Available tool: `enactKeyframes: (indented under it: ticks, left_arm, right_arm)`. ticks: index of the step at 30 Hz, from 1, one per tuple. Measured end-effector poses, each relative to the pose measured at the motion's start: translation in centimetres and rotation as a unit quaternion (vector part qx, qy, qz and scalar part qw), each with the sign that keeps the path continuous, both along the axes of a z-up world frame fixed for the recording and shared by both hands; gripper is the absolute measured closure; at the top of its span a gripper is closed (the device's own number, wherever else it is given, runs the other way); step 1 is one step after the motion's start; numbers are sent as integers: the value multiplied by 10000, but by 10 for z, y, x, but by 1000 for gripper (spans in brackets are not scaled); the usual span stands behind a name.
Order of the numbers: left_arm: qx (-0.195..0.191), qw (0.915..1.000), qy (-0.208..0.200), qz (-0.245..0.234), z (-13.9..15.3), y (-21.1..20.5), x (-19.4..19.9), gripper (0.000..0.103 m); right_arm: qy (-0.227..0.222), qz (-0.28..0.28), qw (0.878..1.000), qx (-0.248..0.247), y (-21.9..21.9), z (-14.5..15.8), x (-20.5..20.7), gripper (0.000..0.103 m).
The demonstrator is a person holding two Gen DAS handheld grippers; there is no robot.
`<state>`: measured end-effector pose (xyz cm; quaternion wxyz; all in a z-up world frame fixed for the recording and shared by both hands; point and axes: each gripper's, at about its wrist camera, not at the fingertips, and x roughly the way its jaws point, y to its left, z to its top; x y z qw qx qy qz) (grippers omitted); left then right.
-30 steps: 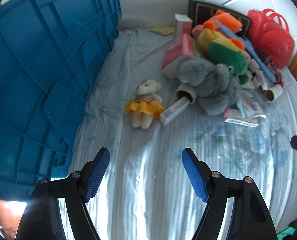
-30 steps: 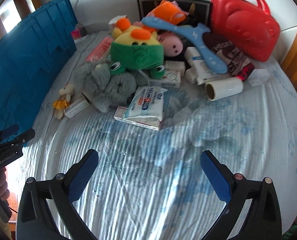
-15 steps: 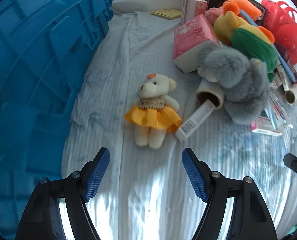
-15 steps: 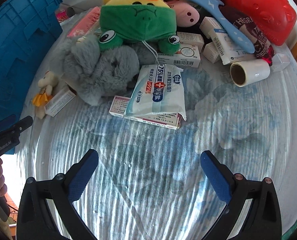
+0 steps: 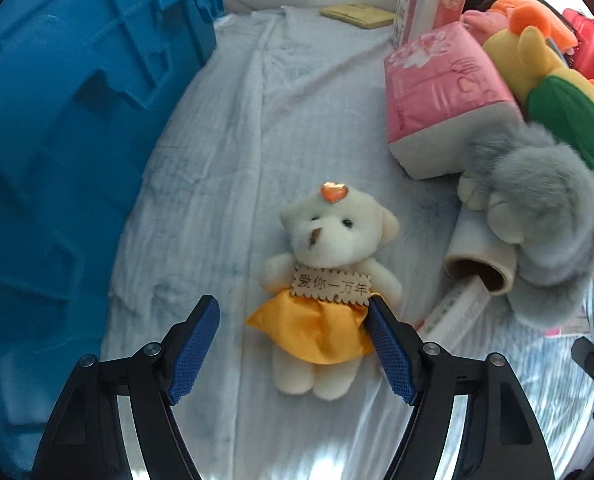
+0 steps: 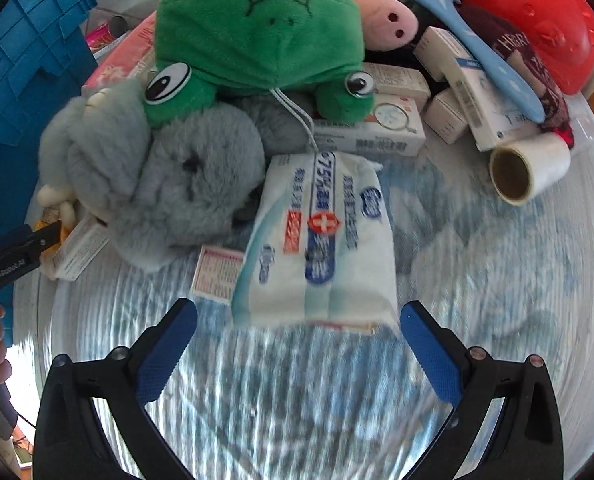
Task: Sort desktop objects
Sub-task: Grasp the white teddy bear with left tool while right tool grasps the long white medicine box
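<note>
A small white teddy bear (image 5: 329,264) in an orange skirt lies on the pale cloth. My left gripper (image 5: 293,316) hangs open over it, its blue pads on either side of the skirt and apart from it. In the right wrist view a white wipes pack (image 6: 317,236) lies on a flat box, just beyond my right gripper (image 6: 297,320), which is open with nothing between its pads. Beside the pack sit a grey plush (image 6: 169,184) and a green frog plush (image 6: 257,40).
A big blue crate (image 5: 65,152) fills the left side. A pink tissue pack (image 5: 441,92), a paper roll (image 5: 481,268), a tube box (image 5: 457,308), several small boxes (image 6: 377,132), a second roll (image 6: 529,172), a blue hanger (image 6: 477,44) and a red case (image 6: 537,12) crowd the far side.
Both grippers have come down and forward. The bear now lies between the left pads, and the wipes pack sits much closer to the right gripper. Both jaws kept their width.
</note>
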<state>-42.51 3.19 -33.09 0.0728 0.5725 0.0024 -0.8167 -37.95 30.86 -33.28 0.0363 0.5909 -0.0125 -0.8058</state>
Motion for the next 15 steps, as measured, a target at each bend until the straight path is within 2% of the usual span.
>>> enactKeyframes:
  ticks: [4, 5, 6, 9, 12, 15]
  left_arm:
    - [56, 10000, 57, 10, -6, 5, -7, 26]
    - [62, 9999, 81, 15, -6, 7, -7, 32]
    - [135, 9999, 97, -16, -5, 8, -6, 45]
    - [273, 9994, 98, -163, -2, 16, 2, 64]
    - [156, 9995, 54, -285, -1, 25, 16, 69]
    - [261, 9992, -53, -284, 1, 29, 41, 71]
  right_arm:
    - [-115, 97, 9999, -82, -2, -12, -7, 0]
    - [-162, 122, 9997, -133, -3, -15, -7, 0]
    - [-195, 167, 9996, -87, -6, -16, -6, 0]
    - [-210, 380, 9990, 58, -16, -17, 0, 0]
    - [-235, 563, 9978, -271, -23, -14, 12, 0]
    - [-364, 782, 9947, -559, -31, -12, 26, 0]
